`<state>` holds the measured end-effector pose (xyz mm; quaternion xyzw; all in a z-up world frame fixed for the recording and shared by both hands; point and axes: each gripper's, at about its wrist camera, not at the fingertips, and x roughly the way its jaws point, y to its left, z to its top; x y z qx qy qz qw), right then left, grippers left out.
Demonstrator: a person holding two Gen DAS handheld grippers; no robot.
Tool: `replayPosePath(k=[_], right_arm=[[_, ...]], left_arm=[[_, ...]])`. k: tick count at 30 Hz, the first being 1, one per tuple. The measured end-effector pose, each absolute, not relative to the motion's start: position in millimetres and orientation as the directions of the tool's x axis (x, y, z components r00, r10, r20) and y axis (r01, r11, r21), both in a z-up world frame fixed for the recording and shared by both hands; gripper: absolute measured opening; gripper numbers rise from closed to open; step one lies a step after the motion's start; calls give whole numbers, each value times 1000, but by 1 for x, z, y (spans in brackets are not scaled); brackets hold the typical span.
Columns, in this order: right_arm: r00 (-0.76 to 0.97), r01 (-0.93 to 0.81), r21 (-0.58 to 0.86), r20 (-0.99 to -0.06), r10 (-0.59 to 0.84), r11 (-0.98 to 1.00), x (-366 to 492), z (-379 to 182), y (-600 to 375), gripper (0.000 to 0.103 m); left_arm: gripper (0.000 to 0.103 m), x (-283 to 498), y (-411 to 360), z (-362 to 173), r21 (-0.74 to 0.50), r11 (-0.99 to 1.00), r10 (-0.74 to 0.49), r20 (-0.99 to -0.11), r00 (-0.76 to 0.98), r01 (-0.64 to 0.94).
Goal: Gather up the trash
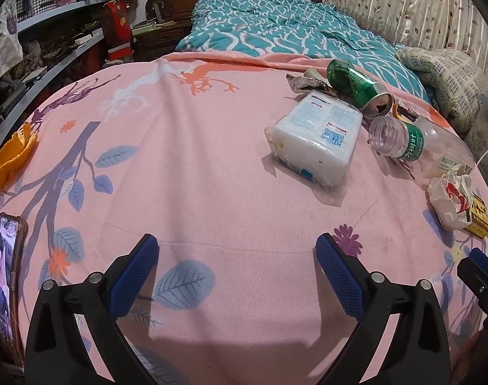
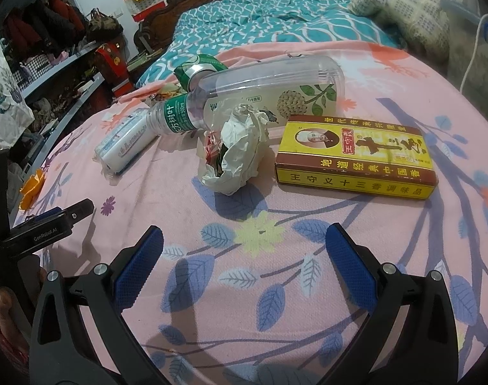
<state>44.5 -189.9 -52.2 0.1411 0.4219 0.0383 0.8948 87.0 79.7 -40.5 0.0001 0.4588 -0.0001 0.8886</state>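
Trash lies on a pink floral bedsheet [image 1: 211, 166]. In the left wrist view, a white tissue pack [image 1: 317, 134], a crushed green can [image 1: 359, 89], an empty clear bottle [image 1: 420, 144] and crumpled paper [image 1: 449, 199] lie at the right, orange peel [image 1: 12, 157] at the left. My left gripper [image 1: 237, 260] is open and empty above bare sheet. In the right wrist view, crumpled paper [image 2: 237, 150] lies ahead of my open, empty right gripper [image 2: 244, 250], with the bottle [image 2: 250, 96], a yellow box [image 2: 356, 157], the tissue pack [image 2: 128, 144] and the can [image 2: 195, 70] around it.
A phone [image 1: 4, 276] with a lit screen lies at the left edge. A teal quilt [image 1: 276, 29] and pillow [image 1: 452, 77] are at the back. Cluttered shelves [image 1: 51, 48] run along the left. A white cable [image 2: 471, 61] hangs at the right.
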Motion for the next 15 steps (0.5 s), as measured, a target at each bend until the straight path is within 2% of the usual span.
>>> replayPosePath(k=[3, 10, 15], right_arm=[[642, 49, 292, -742, 194, 955, 44, -52, -192, 100], [649, 40, 349, -722, 241, 936, 42, -51, -201, 100], [657, -24, 482, -653, 377, 876, 29, -46, -218, 100]], left_arm=[[95, 86, 76, -42, 38, 999, 23, -824, 566, 15], [95, 78, 80, -42, 38, 997, -1, -830, 558, 60], [94, 75, 81, -32, 38, 999, 14, -818, 575, 30]])
